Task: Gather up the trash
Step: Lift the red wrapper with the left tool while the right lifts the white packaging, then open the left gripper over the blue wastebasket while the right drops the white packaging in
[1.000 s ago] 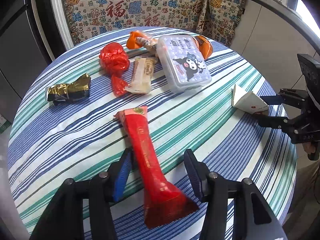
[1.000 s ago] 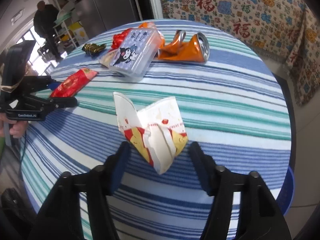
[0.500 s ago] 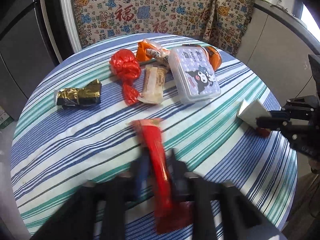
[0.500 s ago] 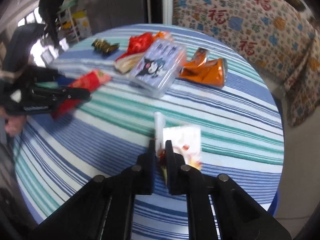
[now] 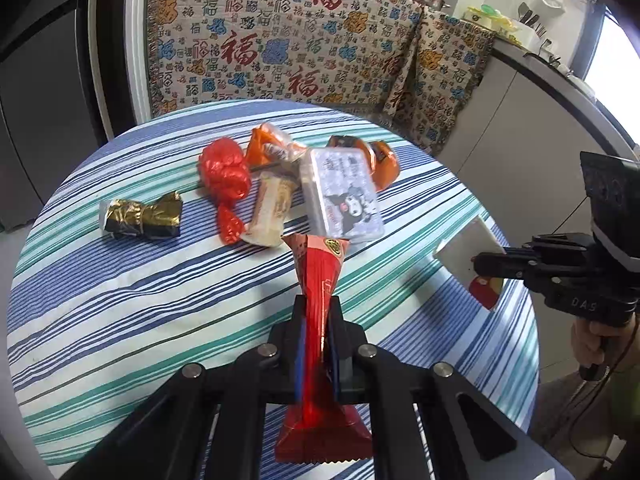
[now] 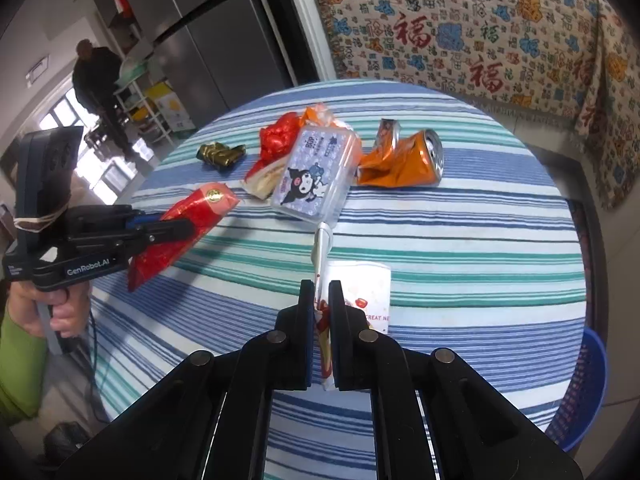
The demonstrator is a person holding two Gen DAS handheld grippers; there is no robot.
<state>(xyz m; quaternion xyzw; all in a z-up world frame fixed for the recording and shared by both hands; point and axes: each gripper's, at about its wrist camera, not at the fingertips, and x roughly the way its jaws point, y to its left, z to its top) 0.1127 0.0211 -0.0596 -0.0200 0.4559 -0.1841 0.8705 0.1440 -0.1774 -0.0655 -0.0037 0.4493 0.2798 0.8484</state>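
My left gripper (image 5: 317,312) is shut on a long red snack wrapper (image 5: 318,280) and holds it above the striped round table (image 5: 120,300). It also shows in the right wrist view (image 6: 188,216). My right gripper (image 6: 321,296) is shut on a white paper carton (image 6: 360,292), lifted off the table; the carton shows in the left wrist view (image 5: 468,256) at the right edge. More trash lies at the table's far side: a gold foil wrapper (image 5: 140,216), a red crumpled bag (image 5: 224,172), a beige wrapper (image 5: 272,208) and a crushed orange can (image 6: 404,160).
A clear plastic box with a cartoon print (image 5: 340,196) lies among the trash. A blue basket (image 6: 580,392) stands beside the table at the right. A patterned cloth (image 5: 300,40) hangs behind. A person (image 6: 96,76) stands far off by a fridge.
Both grippers closed from open: the left onto the red wrapper, the right onto the paper carton. Both have lifted their items off the table.
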